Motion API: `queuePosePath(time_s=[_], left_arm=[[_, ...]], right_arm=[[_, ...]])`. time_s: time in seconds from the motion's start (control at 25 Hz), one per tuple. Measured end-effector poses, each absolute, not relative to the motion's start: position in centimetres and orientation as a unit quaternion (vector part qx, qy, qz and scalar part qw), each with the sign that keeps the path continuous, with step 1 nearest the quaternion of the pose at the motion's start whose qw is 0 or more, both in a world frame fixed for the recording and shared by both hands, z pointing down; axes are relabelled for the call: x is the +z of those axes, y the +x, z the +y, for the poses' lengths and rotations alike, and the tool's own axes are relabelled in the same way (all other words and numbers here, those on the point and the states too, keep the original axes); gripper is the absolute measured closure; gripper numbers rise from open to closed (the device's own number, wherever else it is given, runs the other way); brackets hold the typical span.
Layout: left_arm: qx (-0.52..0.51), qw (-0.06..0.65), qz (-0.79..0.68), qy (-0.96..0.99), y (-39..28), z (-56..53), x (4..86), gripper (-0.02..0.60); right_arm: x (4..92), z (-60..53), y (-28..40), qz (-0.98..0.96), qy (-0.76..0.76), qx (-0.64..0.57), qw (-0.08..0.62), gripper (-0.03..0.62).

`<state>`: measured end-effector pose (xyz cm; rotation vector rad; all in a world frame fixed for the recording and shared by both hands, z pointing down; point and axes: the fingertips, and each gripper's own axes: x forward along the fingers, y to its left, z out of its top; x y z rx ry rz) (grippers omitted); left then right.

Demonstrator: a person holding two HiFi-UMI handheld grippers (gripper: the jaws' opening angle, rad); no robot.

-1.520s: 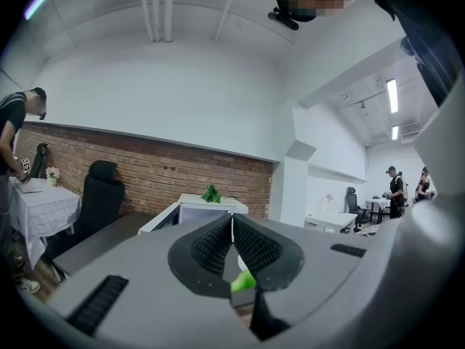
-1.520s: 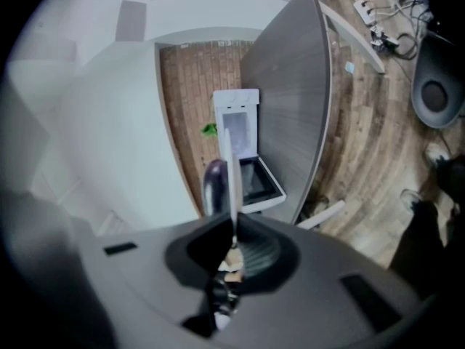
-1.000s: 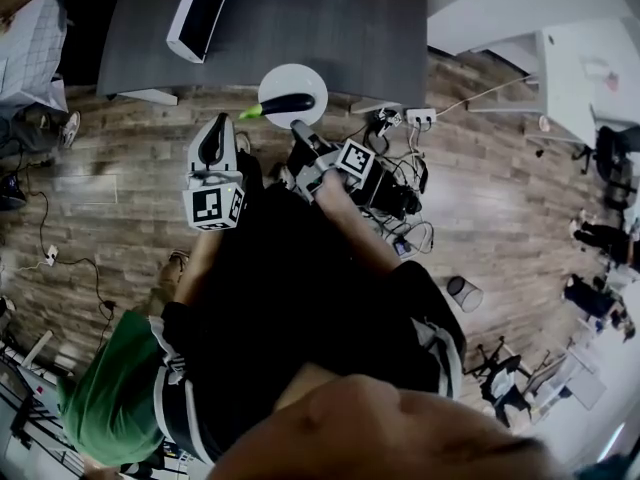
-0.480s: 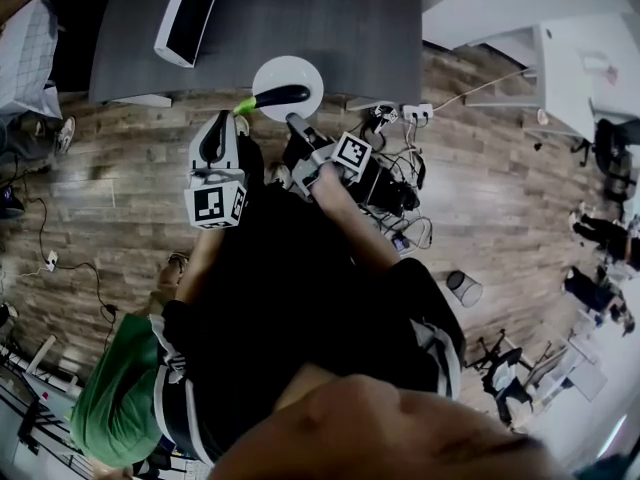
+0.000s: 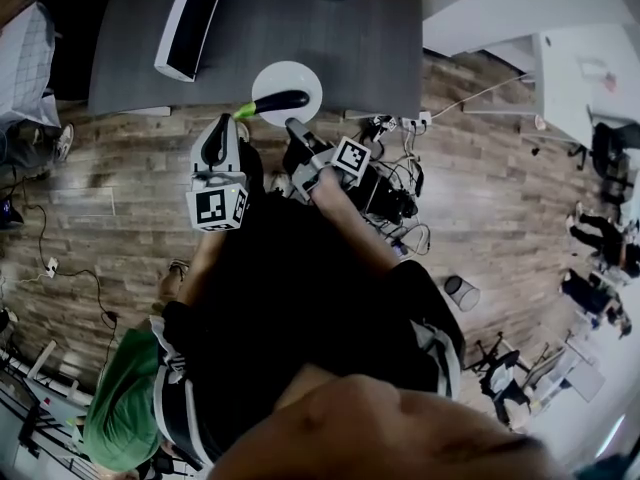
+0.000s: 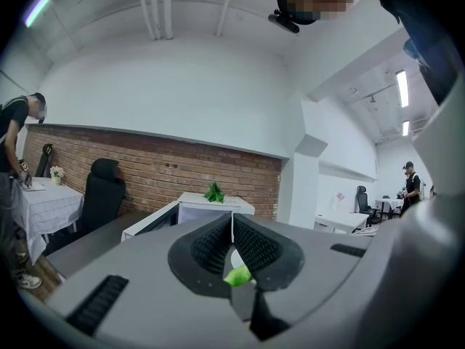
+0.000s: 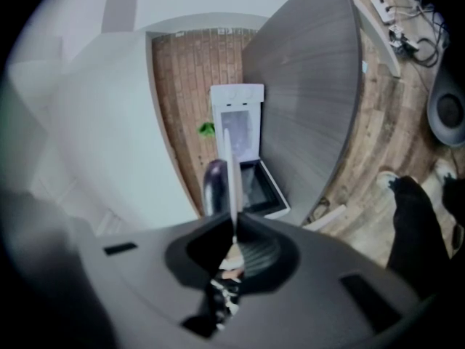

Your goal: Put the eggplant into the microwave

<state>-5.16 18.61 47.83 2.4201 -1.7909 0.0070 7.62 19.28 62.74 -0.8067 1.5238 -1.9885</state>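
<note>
Right tool (image 5: 296,128) (image 7: 234,235) clenched on rim of white plate (image 5: 295,76) (image 7: 234,180), seen edge-on between its pads. Eggplant (image 5: 280,101) (image 7: 214,184) lies on that plate at the near edge of the grey bench (image 5: 300,18), green stem toward the left tool; can't tell if the plate rests on the bench. Left tool (image 5: 222,126) (image 6: 232,227) just beside the stem, pads together and gripping nothing clear; microwave (image 5: 188,20) (image 7: 240,133) stands door-open at the bench's far left corner.
</note>
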Motion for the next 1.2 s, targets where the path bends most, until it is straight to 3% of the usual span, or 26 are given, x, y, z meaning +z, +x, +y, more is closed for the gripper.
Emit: queuePosePath(time_s=[1.2], left_arm=[[0.0, 0.088, -0.521, 0.849, -9.3, -0.7, 46.7, 0.54]], right_arm=[[63.0, 2.6, 2.4, 0.546, -0.333, -0.716, 0.28, 0.554]])
